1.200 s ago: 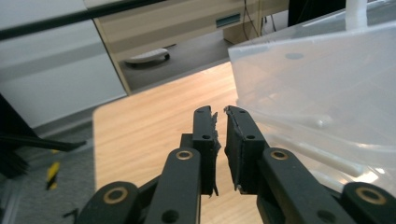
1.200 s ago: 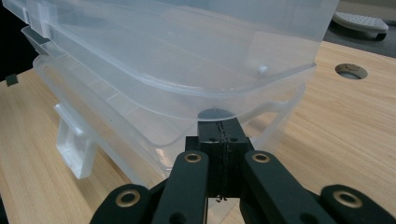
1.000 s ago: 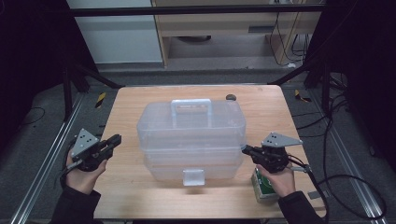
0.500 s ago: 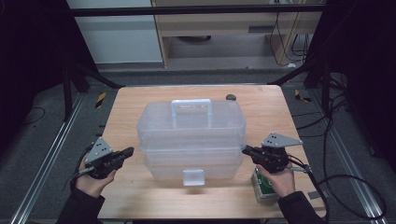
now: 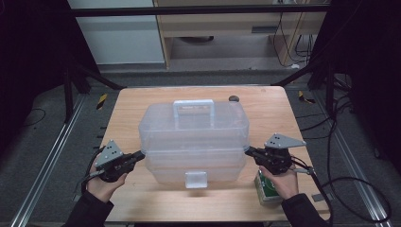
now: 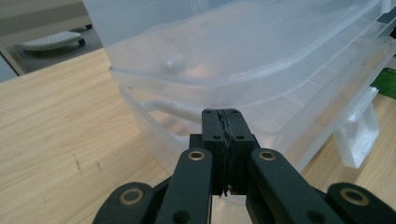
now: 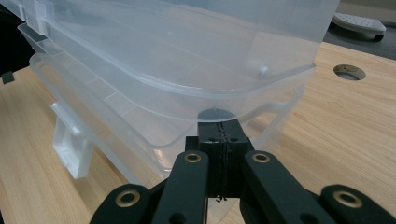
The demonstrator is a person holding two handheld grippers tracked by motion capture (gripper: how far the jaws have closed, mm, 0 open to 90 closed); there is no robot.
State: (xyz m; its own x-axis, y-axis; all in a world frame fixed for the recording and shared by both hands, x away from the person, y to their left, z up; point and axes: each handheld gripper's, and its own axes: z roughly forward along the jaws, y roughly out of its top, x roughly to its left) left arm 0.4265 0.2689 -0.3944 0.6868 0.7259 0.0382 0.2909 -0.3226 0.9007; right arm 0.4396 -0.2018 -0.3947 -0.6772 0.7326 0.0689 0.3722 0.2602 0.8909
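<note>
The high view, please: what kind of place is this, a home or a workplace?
Most likely a lab or workshop test station, not a home. A wooden table stands inside a dark metal frame, loose cables trail over the grey floor, and a clear plastic box sits ready between two hand-held grippers.

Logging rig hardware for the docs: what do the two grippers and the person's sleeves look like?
Both are black, two-jaw tools. The left gripper and right gripper each carry a grey three-cornered plate dotted with holes on top. Their linkage arms have brass-coloured pivot rings, seen in both gripper views. A black cable trails from the right one. Sleeves are dark.
</note>
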